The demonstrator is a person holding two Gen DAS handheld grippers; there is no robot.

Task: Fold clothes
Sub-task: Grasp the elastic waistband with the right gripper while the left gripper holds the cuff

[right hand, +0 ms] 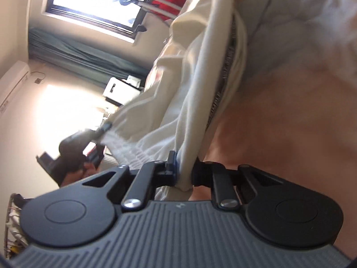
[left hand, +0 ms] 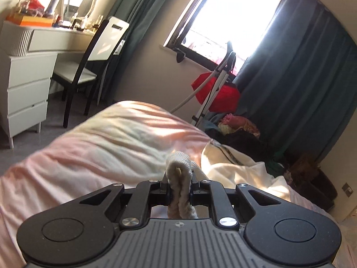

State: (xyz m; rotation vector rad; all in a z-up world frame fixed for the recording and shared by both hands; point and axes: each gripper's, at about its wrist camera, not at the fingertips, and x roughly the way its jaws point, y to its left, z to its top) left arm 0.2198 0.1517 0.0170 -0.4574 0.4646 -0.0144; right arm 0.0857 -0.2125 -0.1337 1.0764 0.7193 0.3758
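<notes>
left gripper [left hand: 179,184] fingers clamp a ribbed cuff of the cream garment [left hand: 232,167]; right gripper [right hand: 185,169] fingers pinch its hem, likely to spread it for folding. garment is partly lifted over the bed [left hand: 100,147], near its right edge. clothes pile [left hand: 238,127] beyond that edge, not blocking.

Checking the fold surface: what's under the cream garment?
Pink bed sheet lies under the cream garment, both hand-held grippers clamped on the cloth (left, right). Anything beneath its bunched folds is covered.
</notes>
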